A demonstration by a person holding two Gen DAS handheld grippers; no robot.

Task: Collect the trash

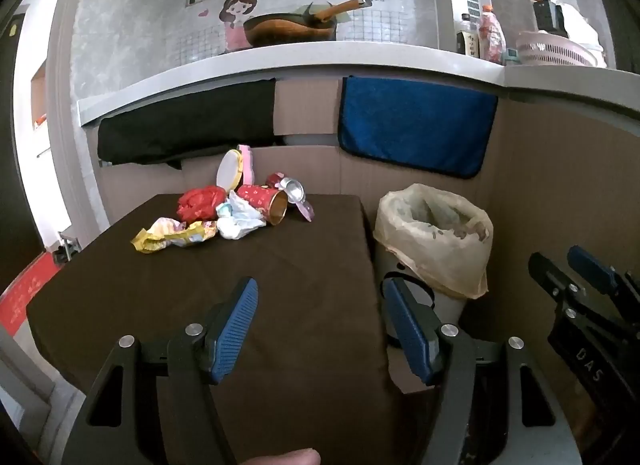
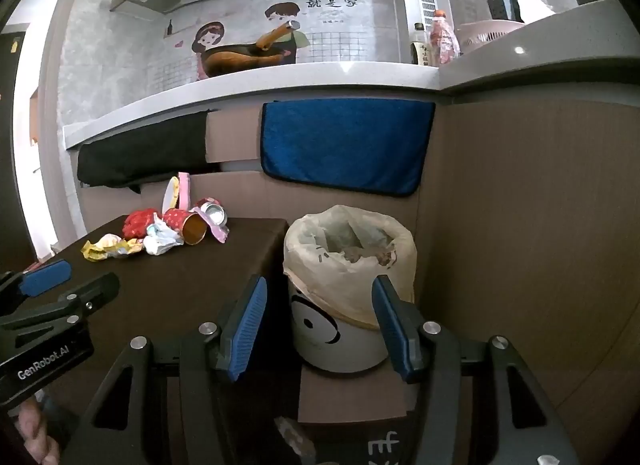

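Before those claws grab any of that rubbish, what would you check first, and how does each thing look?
1. Left claw open and empty: ok.
2. Right claw open, nothing between its pads: ok.
3. Trash pile on the brown tablecloth in view, red paper cup lying on its side: ok.
4. Lined trash bin mouth open beside the table: ok.
5. Room left in the bin: cannot tell, bag already holds something.
6. Yellow wrapper nearest, lying free of the cup: ok.

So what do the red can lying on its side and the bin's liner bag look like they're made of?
The red can looks like metal: printed outside, shiny gold inside its open mouth. The liner bag looks like thin, translucent, yellowish plastic film, wrinkled and folded over the bin rim.
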